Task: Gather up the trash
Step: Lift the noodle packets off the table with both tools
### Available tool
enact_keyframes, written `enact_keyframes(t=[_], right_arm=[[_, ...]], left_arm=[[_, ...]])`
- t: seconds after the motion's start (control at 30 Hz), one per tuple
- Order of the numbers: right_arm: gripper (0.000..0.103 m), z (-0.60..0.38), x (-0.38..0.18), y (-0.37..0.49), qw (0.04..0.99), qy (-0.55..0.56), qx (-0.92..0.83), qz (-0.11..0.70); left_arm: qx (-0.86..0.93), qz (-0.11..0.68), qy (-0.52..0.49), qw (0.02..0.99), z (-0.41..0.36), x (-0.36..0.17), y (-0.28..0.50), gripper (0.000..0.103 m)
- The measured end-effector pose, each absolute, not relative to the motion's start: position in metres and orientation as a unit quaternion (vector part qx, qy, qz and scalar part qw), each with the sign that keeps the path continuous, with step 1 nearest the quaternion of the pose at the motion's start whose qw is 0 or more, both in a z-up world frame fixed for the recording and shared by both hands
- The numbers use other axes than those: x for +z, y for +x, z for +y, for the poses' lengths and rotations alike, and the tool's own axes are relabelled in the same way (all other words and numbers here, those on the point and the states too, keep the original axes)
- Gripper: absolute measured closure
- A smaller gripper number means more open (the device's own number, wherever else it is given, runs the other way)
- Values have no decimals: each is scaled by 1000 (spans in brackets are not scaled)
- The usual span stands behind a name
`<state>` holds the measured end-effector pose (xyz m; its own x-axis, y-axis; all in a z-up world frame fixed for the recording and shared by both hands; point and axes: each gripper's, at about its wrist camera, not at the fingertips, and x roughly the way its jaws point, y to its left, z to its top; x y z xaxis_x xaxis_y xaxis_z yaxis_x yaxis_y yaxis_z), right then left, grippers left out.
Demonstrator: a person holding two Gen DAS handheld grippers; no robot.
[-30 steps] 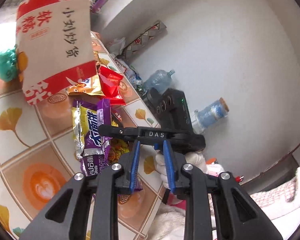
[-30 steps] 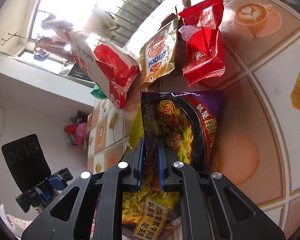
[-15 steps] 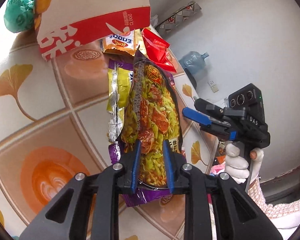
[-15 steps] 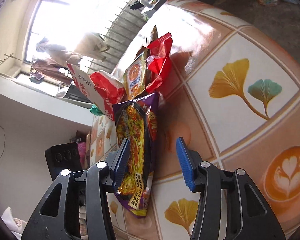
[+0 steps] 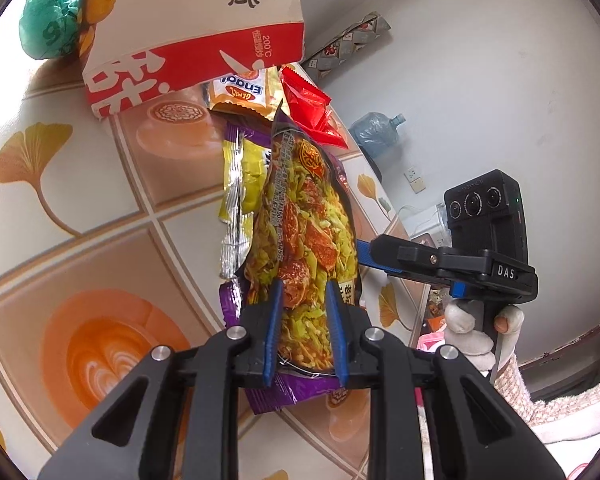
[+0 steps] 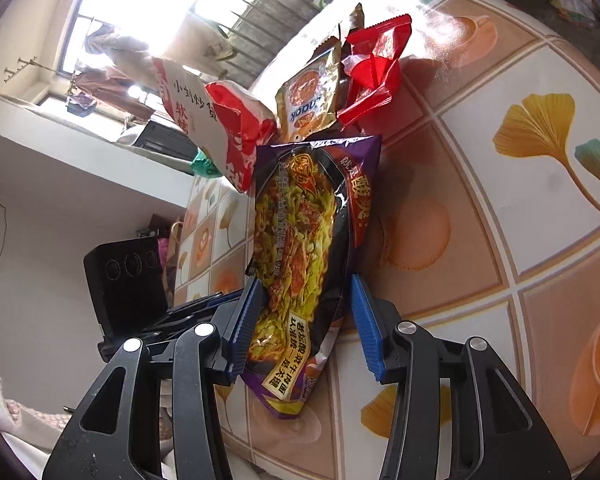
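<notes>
A: Left wrist view first. What did it show?

B: The left gripper sat at the bottom centre with its 2 blue pads parted. The purple noodle wrapper printed with yellow noodles lay between them on the tiled tablecloth with ginkgo leaves and coffee cups. I judged the jaws released; whether the pads touched the film I cannot tell.

A: And around it?

B: A yellow and silver foil wrapper lay partly under the purple one. Above were an orange snack packet and a crumpled red plastic wrapper. A red and white paper bag with Chinese lettering filled the top, a green crumpled bag sat upper left, and the right gripper reached in from the right edge.

A: The risk there?

B: A pinch low on slick film could have slipped, or dragged the foil wrapper along.

A: Right wrist view?

B: The right gripper held its 2 blue pads wide apart, released, straddling the same noodle wrapper at lower centre. The paper bag stood upper left, the orange packet and red wrapper top centre.

A: So what could fail?

B: With both grippers at 1 wrapper, they might have bumped, or each pulled a different way and torn it. A careless sweep could also have knocked the light wrappers off the table edge at the lower left.
</notes>
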<state>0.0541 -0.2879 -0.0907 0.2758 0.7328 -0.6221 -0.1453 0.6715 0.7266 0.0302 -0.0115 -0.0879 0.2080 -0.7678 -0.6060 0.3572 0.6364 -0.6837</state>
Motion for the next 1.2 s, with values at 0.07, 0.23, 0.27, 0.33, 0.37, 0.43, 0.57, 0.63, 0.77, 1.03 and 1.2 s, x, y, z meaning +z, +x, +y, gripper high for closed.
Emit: enact_keyframes(t=[0.07, 0.23, 0.27, 0.33, 0.37, 0.43, 0.57, 0.63, 0.77, 1.03, 1.2], right_arm=[[59, -283, -89, 53, 749, 262, 296, 532], [57, -280, -97, 56, 725, 293, 307, 542], [57, -285, -98, 56, 718, 307, 311, 541], [57, -287, -98, 55, 717, 309, 313, 540], [58, -285, -97, 54, 721, 301, 311, 541], [59, -281, -92, 53, 733, 281, 302, 541], [70, -279, -90, 57, 757, 272, 258, 535], [68, -289, -91, 62, 768, 299, 232, 517], [51, -303, -91, 79, 781, 331, 216, 483], [52, -275, -95, 94, 758, 313, 267, 506], [52, -262, -96, 74, 747, 299, 289, 519]], left_arm=[[-375, 505, -201, 751, -11, -88, 30, 81], [-375, 505, -201, 751, -9, -89, 32, 81], [-374, 504, -200, 752, -9, -89, 32, 81], [-375, 503, -198, 753, -10, -88, 31, 81], [-375, 502, -199, 753, -10, -88, 30, 81], [-377, 501, -199, 753, -9, -88, 30, 81], [-381, 498, -196, 754, -9, -88, 30, 81], [-383, 496, -197, 754, -9, -89, 29, 81], [-389, 489, -191, 757, -8, -90, 28, 82], [-388, 494, -197, 753, -7, -91, 31, 84], [-388, 495, -199, 752, -6, -93, 33, 86]])
